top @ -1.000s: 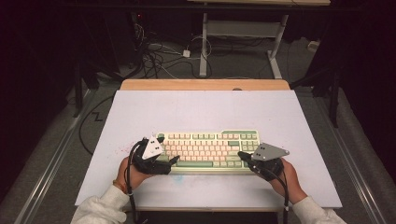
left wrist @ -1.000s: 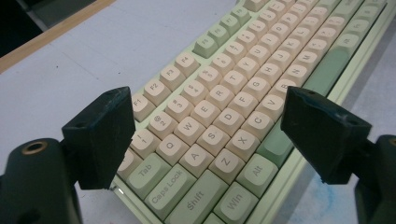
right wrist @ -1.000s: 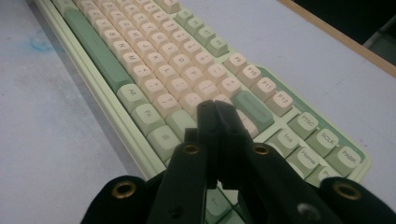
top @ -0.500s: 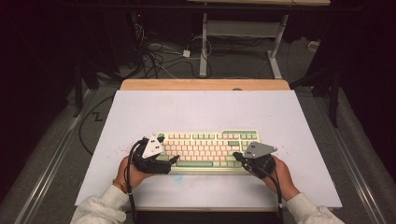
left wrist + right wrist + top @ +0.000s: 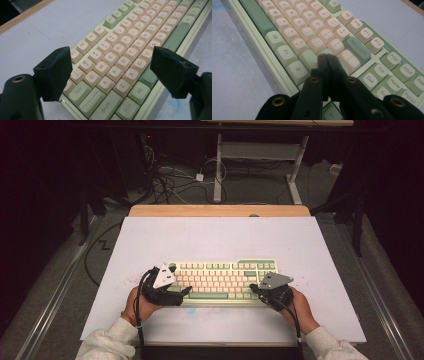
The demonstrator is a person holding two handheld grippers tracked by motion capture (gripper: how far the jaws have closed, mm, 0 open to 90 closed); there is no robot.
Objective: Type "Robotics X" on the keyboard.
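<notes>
High view: the keyboard (image 5: 222, 279), pale green case with cream keys and green modifiers, lies square on the near half of the white table mat (image 5: 215, 237), its long side running left to right, with my two hands at either end of it. At its left end my left gripper (image 5: 184, 292) reaches in over the lower-left corner, a grey three-cornered plate on its top; in the left gripper view its black jaws stand wide apart with nothing between the pads, framing the Tab, Caps Lock, Shift, Win and Alt keys of the keyboard (image 5: 120, 60) below, and neither pad touches a key so far as I can tell. At the right end my right gripper (image 5: 254, 289) comes in over the lower-right corner. In the right gripper view its jaws are pressed together into one narrow tip, holding nothing, and that tip of the right gripper (image 5: 325, 58) sits over the right part of the main key block, near the large cream key below Backspace, with the Ins, Del and Home cluster just to its right; whether the tip rests on a key I cannot tell. Beyond the mat a strip of wooden table edge (image 5: 220, 210) shows, and behind it a tangle of cables (image 5: 170, 177) lies on the dark floor beside a white metal frame (image 5: 260, 155).
</notes>
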